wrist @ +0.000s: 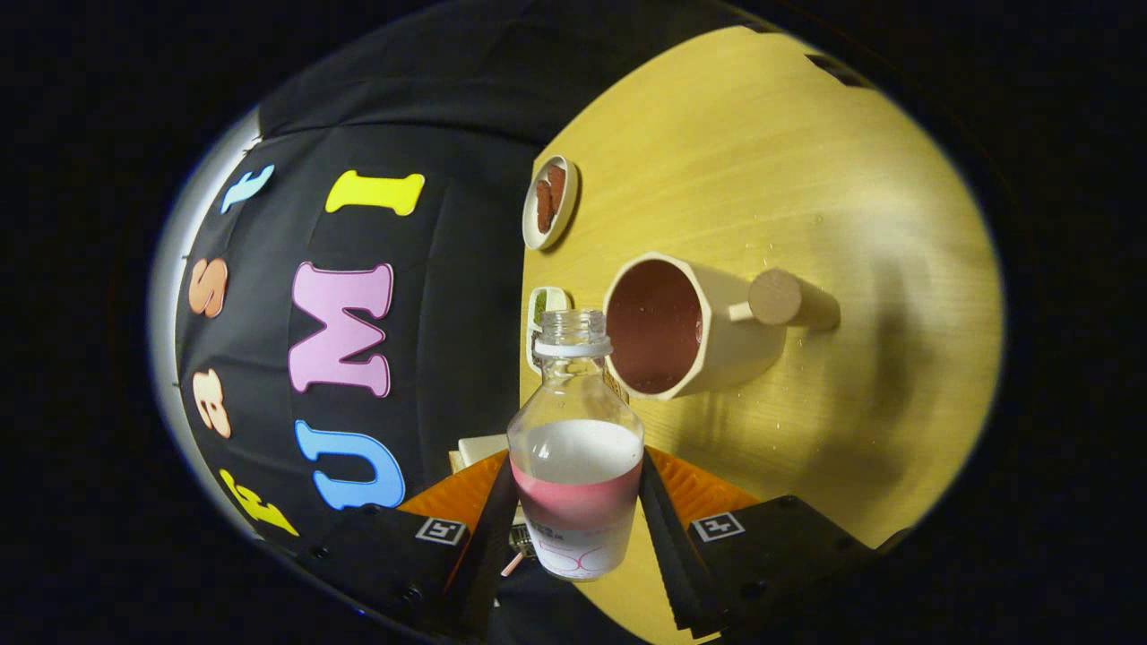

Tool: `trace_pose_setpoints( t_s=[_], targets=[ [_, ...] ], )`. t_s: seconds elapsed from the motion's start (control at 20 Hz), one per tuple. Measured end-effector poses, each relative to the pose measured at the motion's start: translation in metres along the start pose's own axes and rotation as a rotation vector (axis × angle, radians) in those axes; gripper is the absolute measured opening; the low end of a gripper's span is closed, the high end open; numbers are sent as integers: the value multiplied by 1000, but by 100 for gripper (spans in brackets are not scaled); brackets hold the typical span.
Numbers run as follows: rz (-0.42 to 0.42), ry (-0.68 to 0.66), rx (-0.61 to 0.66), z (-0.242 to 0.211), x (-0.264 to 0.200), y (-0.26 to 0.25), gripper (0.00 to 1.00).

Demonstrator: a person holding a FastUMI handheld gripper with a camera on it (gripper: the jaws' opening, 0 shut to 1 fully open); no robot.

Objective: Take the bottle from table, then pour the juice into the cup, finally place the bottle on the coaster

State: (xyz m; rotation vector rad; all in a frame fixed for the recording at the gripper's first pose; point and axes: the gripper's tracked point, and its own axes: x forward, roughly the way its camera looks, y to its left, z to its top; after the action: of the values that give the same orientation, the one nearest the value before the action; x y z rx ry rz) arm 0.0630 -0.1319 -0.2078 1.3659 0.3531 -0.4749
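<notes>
My gripper is shut on a clear plastic bottle, one finger pressing on each side of its labelled lower body. The bottle has no cap and holds pink juice low down. The whole view is rolled, so the bottle lies tipped sideways over the table. Its open mouth sits just beside the rim of the cream cup. The cup stands on the wooden table, has a round knob handle, and its inside looks reddish brown with juice. Beyond the cup, near the table's edge, lies a small round white-rimmed coaster with a brown centre.
A small white and green item sits at the table's edge, partly hidden behind the bottle neck. Small droplets dot the wood around the cup. The black cloth wall rises right behind the table's edge. A pale boxy object shows by the near finger.
</notes>
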Motion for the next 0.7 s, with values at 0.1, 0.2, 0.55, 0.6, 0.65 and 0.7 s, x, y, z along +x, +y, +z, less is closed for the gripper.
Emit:
trace_pose_setpoints(
  t_s=[0.1, 0.2, 0.55, 0.6, 0.65, 0.7],
  targets=[
    [32, -68, -54, 8, -4, 6, 76],
    [53, -125, -103, 13, -8, 9, 76],
    [101, -220, -324, -6, -5, 28, 76],
    [102, -237, -349, -7, -6, 29, 76],
    [92, -255, -384, -9, -6, 29, 76],
    [85, -268, -434, -11, -5, 29, 76]
  ],
)
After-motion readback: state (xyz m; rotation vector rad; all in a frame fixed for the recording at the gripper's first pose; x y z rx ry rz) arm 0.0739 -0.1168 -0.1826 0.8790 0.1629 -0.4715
